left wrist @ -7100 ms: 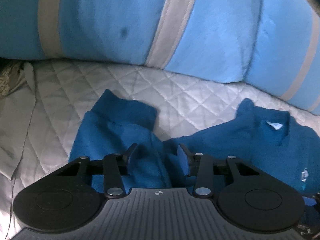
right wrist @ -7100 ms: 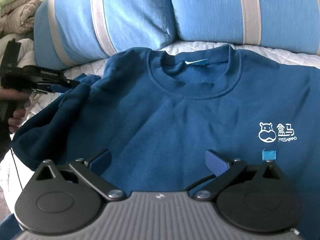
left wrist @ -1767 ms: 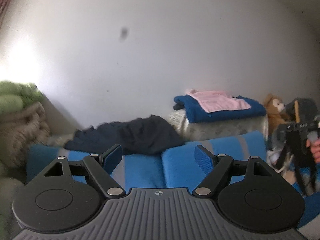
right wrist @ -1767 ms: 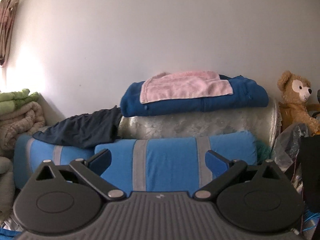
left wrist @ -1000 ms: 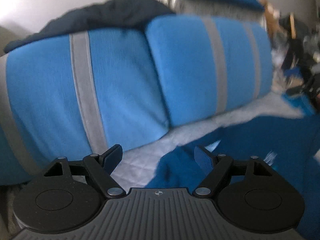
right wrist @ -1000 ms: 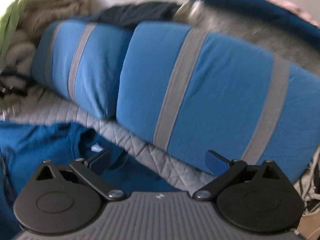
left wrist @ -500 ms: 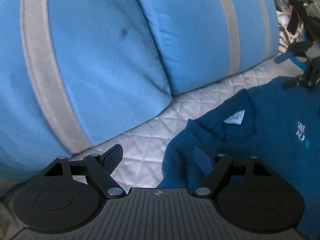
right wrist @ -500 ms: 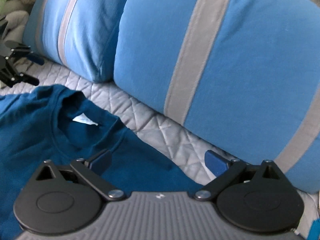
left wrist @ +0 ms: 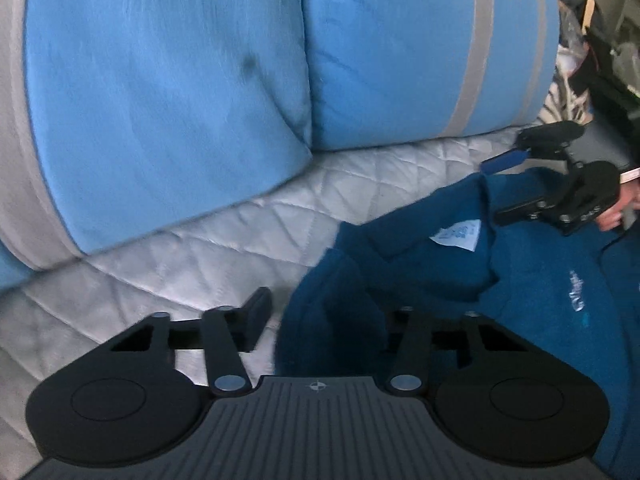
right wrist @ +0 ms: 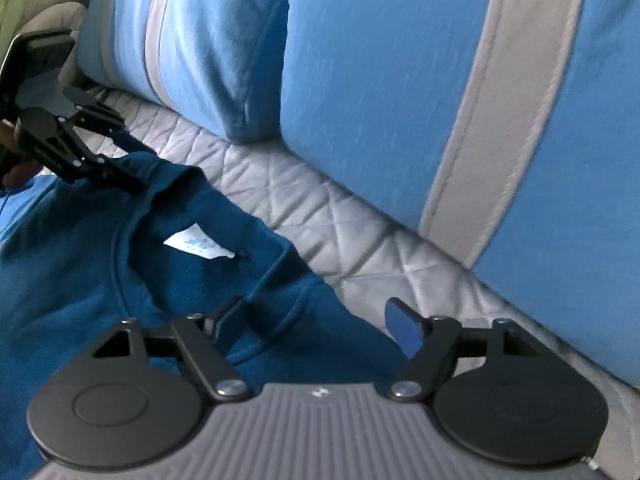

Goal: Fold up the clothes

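surface: quilted grey bed cover (left wrist: 248,236) | on it: blue sweatshirt (left wrist: 532,304), striped blue pillows (left wrist: 160,92)

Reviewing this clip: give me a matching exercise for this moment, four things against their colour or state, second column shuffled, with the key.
Things:
1. sweatshirt
2. neck label
3. left claw
4. cushions

Descriptions:
A. light blue with grey stripes
B. open, straddling a fold of fabric
C. dark blue, lying on the quilted cover
D. small and white, inside the collar

Pairs: 1-C, 2-D, 3-B, 4-A
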Motion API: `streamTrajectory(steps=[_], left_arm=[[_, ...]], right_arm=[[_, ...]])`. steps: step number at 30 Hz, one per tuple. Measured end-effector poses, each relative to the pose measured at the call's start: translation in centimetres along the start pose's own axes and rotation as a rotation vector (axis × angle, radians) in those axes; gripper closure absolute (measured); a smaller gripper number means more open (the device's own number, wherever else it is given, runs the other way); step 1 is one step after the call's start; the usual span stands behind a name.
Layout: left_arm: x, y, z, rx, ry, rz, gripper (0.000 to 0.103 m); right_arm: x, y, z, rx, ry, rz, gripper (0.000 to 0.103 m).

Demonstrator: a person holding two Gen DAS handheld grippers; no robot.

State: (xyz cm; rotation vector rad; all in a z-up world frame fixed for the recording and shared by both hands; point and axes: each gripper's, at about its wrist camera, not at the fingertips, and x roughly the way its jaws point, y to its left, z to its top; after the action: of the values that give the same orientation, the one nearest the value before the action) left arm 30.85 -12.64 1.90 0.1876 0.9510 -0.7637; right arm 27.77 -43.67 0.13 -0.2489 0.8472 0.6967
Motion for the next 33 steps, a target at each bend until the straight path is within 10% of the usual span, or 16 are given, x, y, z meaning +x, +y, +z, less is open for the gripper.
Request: streamTrajectory(steps=[4,6,22,25,29,33], left_arm=[[-0.2,-0.3,-0.6,-0.005,-0.019,-0.015,0.092],[-0.3,-1.0,-0.8,0.026,-0.039,0.047,0.094],[-0.7,-3.2,1.7,0.165,-0.115,0.377,0.093],[-0.1,-3.3,1.9,0.142,-0.079,0.377,0.080],[-2.6,-2.6,1.8,0.090,-0.135,0.348,0.045],[-7.0,0.5,1.1,-0.053,-0.228,0.271,0.030]], right_arm=[[0.2,-0.4,0.0,0.039,0.004,0.040,0.047],[0.2,-0.4,0.0,0.052,0.010,0.056,0.089],[-0.1,1.0,1.5,0.015,-0.110,-0.180,0.094],[0.0,1.0,1.5,0.012,-0.107,-0.206,0.081],[-1.4,2.0,1.1,-0.053,-0.157,-0.297,0.015],[-3.8,1.5,1.0,-0.063,-0.175,-0.301,0.007]])
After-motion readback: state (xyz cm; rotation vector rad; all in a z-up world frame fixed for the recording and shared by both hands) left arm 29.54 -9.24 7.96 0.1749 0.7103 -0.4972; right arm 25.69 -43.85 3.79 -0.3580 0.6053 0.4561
